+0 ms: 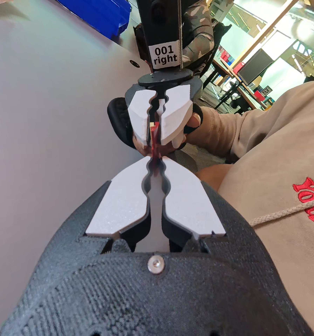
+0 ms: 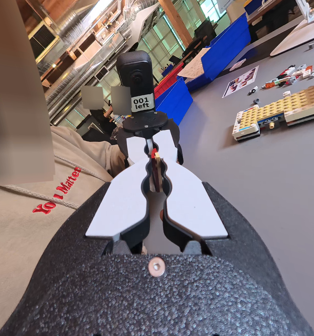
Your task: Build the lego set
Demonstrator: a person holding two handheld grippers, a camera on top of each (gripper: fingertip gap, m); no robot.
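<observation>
Left tool (image 1: 155, 161) and right tool (image 2: 156, 163) nearly closed, both clamping one thin red-and-tan brick stack (image 2: 156, 171)

A thin dark-red and tan plate (image 2: 156, 174) sits between white fingers (image 2: 127, 196) on speckled black gripper bodies, above a grey table (image 2: 225, 181) with blue bins (image 2: 225, 45), a tan studded board (image 2: 272, 107) and a beige sweatshirt (image 1: 270, 145) with red lettering.
</observation>
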